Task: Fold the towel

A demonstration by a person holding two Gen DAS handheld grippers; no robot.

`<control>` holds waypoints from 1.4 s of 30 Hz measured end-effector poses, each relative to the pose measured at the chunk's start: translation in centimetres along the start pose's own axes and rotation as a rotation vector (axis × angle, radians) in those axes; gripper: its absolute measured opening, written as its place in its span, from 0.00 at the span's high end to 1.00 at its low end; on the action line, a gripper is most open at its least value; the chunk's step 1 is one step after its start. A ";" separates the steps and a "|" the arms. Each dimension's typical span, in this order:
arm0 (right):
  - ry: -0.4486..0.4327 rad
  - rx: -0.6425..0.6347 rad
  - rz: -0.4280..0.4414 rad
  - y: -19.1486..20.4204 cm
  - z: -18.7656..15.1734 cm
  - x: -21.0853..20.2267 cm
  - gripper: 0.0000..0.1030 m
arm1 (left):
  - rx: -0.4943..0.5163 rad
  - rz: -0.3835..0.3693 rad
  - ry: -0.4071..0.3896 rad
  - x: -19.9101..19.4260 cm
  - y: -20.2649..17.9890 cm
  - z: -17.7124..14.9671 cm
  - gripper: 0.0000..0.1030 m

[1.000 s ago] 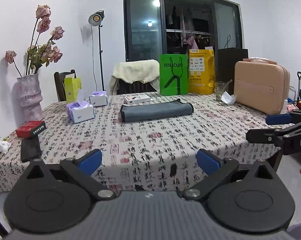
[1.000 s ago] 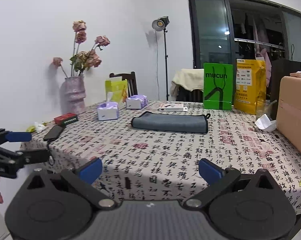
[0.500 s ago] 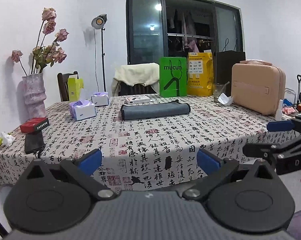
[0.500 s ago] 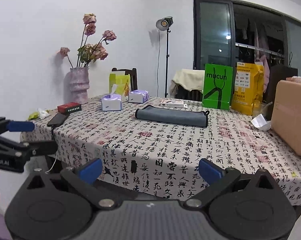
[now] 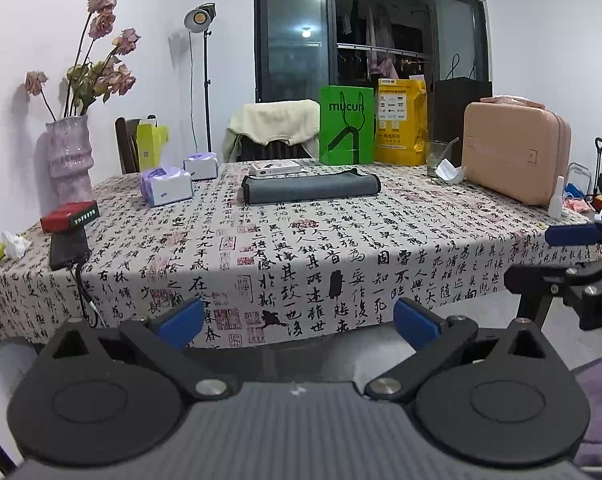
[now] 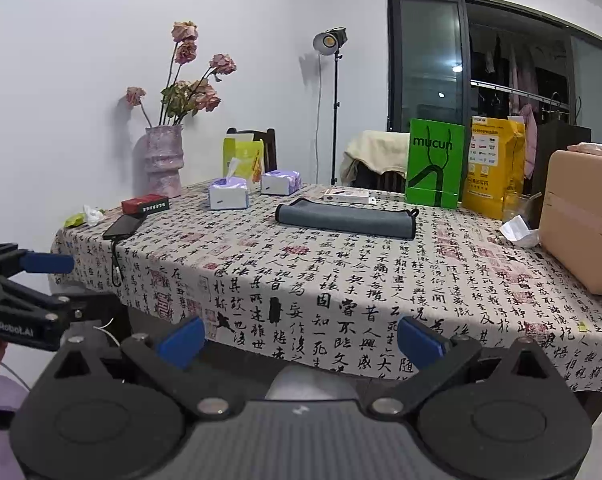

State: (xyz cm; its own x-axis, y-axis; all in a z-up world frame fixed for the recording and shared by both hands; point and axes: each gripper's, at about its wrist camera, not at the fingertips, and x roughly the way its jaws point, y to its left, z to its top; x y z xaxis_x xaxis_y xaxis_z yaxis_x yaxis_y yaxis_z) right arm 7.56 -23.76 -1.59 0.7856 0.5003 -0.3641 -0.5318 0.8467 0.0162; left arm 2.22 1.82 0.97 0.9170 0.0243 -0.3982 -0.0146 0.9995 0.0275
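We found the grey towel [image 5: 311,189] folded flat mid-worktop [image 5: 341,248], soft and limp; best pinched at corners. Left gripper [image 5: 297,320] and right gripper [image 6: 299,338] stood released, empty, well short.

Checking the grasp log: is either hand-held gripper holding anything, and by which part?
Nothing. Left hand-held gripper and right hand-held gripper are open, short of the towel.

The folded towel [image 5: 311,189] lies mid-table [image 5: 341,248], tissue packs [image 5: 166,185] to its left, suitcase [image 5: 517,148] right, shopping bag [image 5: 347,125] behind.
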 end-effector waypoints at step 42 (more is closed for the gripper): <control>0.027 0.047 0.022 0.5 -1.2 -0.1 0.00 | -0.006 -0.028 0.011 -0.1 -0.3 -0.6 0.00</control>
State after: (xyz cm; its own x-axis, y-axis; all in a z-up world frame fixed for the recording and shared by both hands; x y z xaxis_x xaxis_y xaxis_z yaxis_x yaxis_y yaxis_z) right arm 6.80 -23.62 -2.62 0.7646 0.5147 -0.3880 -0.5331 0.8433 0.0682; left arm 1.89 1.50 0.50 0.9125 -0.0040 -0.4091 0.0089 0.9999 0.0101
